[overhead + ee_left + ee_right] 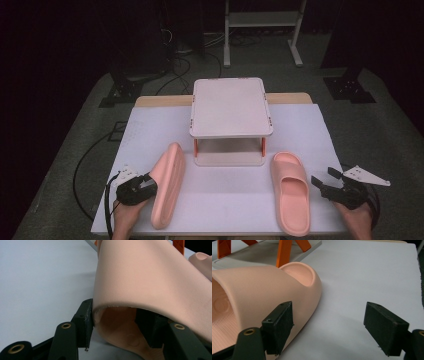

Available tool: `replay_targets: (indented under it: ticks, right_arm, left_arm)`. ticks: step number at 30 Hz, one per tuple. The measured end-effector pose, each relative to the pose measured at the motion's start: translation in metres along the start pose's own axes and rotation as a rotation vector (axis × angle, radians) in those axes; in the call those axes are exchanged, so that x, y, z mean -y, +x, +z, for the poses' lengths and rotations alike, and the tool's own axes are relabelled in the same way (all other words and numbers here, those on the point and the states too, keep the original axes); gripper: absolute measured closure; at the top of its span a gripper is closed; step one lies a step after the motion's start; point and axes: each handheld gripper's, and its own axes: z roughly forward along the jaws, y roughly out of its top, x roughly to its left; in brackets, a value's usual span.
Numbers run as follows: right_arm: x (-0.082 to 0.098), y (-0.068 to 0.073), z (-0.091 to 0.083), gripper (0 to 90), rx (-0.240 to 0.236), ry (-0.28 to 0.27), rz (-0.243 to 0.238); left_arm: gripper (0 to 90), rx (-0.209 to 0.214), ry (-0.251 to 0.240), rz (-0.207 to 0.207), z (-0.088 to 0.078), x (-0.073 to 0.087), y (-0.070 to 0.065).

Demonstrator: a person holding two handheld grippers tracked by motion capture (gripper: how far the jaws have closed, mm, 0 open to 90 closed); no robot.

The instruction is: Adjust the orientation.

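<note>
High view showed the left gripper (148,183) clamped on the strap of the left slipper (167,184), tipped on its edge at seven o'clock from the rack (231,107). The right gripper (325,182) stood wide, empty, beside the flat right slipper (291,198). Next likely called for lifting onto the rack.

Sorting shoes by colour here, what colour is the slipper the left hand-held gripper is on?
Pale peach-pink, plain all over; the slipper shows best in the left gripper view.
</note>
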Motion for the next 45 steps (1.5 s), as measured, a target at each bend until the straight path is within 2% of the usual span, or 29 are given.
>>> replay_targets:
  ticks: [12, 17, 23, 26, 27, 28, 30, 33, 35, 38, 45]
  right_arm:
    - [0.000, -0.001, -0.001, 23.0, 0.005, -0.007, 0.002]
    - [0.000, -0.001, -0.002, 23.1, 0.006, -0.009, 0.003]
    - [0.000, -0.001, -0.003, 23.0, 0.007, -0.010, 0.002]
    - [0.000, -0.002, -0.006, 23.0, 0.013, -0.020, 0.004]
    - [0.000, -0.002, -0.006, 23.0, 0.013, -0.020, 0.004]
    - [-0.001, -0.003, -0.010, 23.0, 0.019, -0.032, 0.009]
    - [-0.001, -0.003, -0.012, 23.0, 0.016, -0.041, 0.010]
    - [0.000, -0.003, -0.021, 22.0, -0.017, -0.069, -0.004]
    - [0.000, -0.003, -0.022, 21.8, -0.029, -0.073, -0.006]
    - [0.000, -0.003, -0.025, 21.4, -0.084, -0.086, 0.004]
    - [-0.001, 0.003, -0.023, 21.0, -0.146, -0.082, -0.017]
  left_arm:
    - [49.6, 0.032, -0.045, 0.003, -0.002, -0.006, -0.008]
    - [49.9, 0.023, -0.047, 0.014, 0.000, -0.007, -0.012]
    - [49.8, 0.027, -0.034, 0.019, 0.006, -0.007, -0.016]
    - [49.9, 0.033, -0.044, -0.016, 0.013, -0.009, -0.017]
    - [49.8, 0.033, -0.044, -0.016, 0.013, -0.009, -0.017]
    - [48.1, 0.056, -0.038, -0.031, 0.020, -0.011, -0.020]
    - [49.5, 0.053, -0.044, -0.016, 0.023, -0.012, -0.023]
    - [48.4, 0.093, -0.030, -0.019, 0.030, -0.013, -0.029]
    - [48.1, 0.101, -0.025, -0.018, 0.031, -0.013, -0.031]
    - [47.1, 0.128, -0.017, -0.006, 0.034, -0.013, -0.037]
    - [44.3, 0.153, 0.012, 0.031, 0.039, -0.011, -0.043]
